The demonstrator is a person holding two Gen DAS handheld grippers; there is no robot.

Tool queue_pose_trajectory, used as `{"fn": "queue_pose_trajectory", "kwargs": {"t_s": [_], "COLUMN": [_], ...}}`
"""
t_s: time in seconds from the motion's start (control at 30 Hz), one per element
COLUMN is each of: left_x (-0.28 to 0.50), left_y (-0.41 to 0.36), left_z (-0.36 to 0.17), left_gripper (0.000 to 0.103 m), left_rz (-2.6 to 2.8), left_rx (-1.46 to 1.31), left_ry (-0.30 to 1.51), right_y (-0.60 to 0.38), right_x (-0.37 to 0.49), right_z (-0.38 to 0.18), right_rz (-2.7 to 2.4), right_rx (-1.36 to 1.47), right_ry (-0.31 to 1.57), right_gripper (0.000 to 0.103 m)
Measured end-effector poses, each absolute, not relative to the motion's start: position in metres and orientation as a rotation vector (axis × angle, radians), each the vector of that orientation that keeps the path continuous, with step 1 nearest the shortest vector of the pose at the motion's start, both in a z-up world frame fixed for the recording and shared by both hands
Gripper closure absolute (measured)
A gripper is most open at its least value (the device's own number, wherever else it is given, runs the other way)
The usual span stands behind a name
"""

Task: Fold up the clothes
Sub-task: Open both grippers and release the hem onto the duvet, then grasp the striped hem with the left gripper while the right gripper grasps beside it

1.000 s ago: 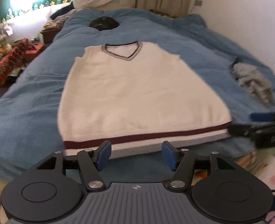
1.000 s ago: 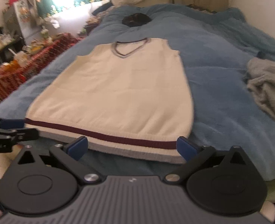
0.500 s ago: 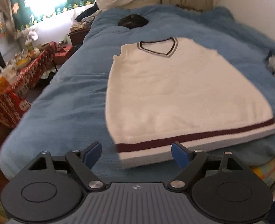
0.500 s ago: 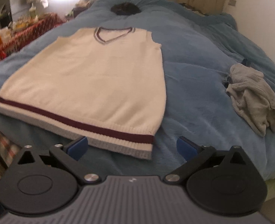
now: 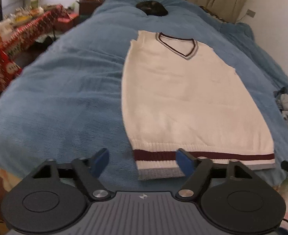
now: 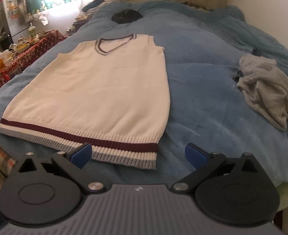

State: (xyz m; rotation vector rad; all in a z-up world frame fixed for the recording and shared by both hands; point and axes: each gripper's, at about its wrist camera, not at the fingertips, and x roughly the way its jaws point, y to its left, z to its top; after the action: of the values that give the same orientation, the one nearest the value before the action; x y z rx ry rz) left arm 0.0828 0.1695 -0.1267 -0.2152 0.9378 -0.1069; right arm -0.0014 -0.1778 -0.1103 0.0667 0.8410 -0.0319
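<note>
Two claws wait at the bottom edge of a flat vest on a bed.

The left claw [image 5: 143,161] is closing with nothing pinched yet; the bottom left corner of the vest [image 5: 190,101] shows between its tips. It might grab only the top layer, or the fuzzy blue blanket [image 5: 61,90] too, and then the fold would bunch up. The right claw [image 6: 138,153] is spread wide and empty over the bottom right corner. The vest lies flat on the bed, neck far away. A red patterned worktop [image 6: 26,52] full of small things stands at the left, a dark lump [image 6: 127,15] lies past the neck, and a crumpled grey cloth [image 6: 269,90] lies to the right.
</note>
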Motion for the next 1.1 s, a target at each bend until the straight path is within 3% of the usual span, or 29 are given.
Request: {"fn": "queue_pose_trajectory", "kwargs": {"t_s": [0.07, 0.17, 0.2, 0.7, 0.8, 1.1], "left_x": [0.09, 0.099, 0.101, 0.106, 0.108, 0.115], "left_y": [0.165, 0.16, 0.161, 0.156, 0.153, 0.154], "left_z": [-0.136, -0.15, -0.154, -0.162, -0.163, -0.168], "left_gripper": [0.049, 0.069, 0.07, 0.07, 0.064, 0.059], "left_rz": [-0.129, -0.118, -0.126, -0.193, -0.212, -0.201], "left_rx": [-0.213, -0.2, -0.214, -0.254, -0.248, -0.273], "left_ry": [0.968, 1.01, 1.015, 0.982, 1.002, 1.015], "right_y": [-0.178, -0.178, -0.179, -0.192, -0.201, -0.227], "right_x": [0.003, 0.006, 0.004, 0.009, 0.013, 0.018], "right_z": [-0.113, -0.115, -0.114, -0.119, -0.126, -0.144], "right_rz": [-0.028, -0.039, -0.037, 0.016, 0.033, 0.065], "right_rx": [0.048, 0.011, 0.015, 0.093, 0.184, 0.428], "right_ry": [0.871, 0.887, 0.879, 0.914, 0.929, 0.87], "right_gripper": [0.001, 0.001, 0.001, 0.001, 0.001, 0.003]}}
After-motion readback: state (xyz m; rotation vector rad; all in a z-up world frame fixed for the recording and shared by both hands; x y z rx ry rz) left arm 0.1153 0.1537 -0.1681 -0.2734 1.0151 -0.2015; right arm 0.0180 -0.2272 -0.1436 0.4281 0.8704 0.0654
